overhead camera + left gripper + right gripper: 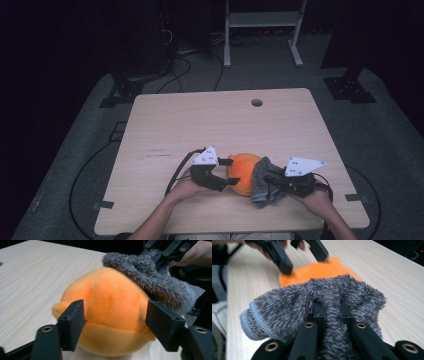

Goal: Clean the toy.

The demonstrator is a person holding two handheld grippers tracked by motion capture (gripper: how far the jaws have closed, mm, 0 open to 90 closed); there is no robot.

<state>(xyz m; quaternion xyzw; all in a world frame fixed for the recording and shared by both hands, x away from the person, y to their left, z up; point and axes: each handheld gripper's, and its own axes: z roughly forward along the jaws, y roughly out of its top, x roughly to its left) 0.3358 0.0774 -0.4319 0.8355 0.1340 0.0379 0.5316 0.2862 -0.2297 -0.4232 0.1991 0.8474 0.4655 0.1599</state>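
Writing: none legible on any item; faint dark marks on the desk (165, 125) surface are too small to read.

Item 1, one plush toy (243, 172): orange, rounded, soft short pile, with a seam running down its middle and a small pointed nub at one side. It lies on the near half of the desk, between the two grippers.

Item 2, one cloth (264, 182): grey, fuzzy, long-pile fabric with a stitched blue-grey hem (a sock or mitt, cannot tell which). It is draped against the toy's right side, touching it.

Item 3, left gripper (223, 173): black, with a grey three-cornered plate. Its jaws stand either side of the toy; in the left gripper view they sit right at its flanks, and whether they press on it cannot be told.

Item 4, right gripper (267, 176): same make. Its jaws are clamped tight on a bunched fold of the cloth, pile bulging between them.

Item 5, one desk: pale wood-grain laminate, rectangular with rounded corners, one round cable hole (256, 102) near the far edge.
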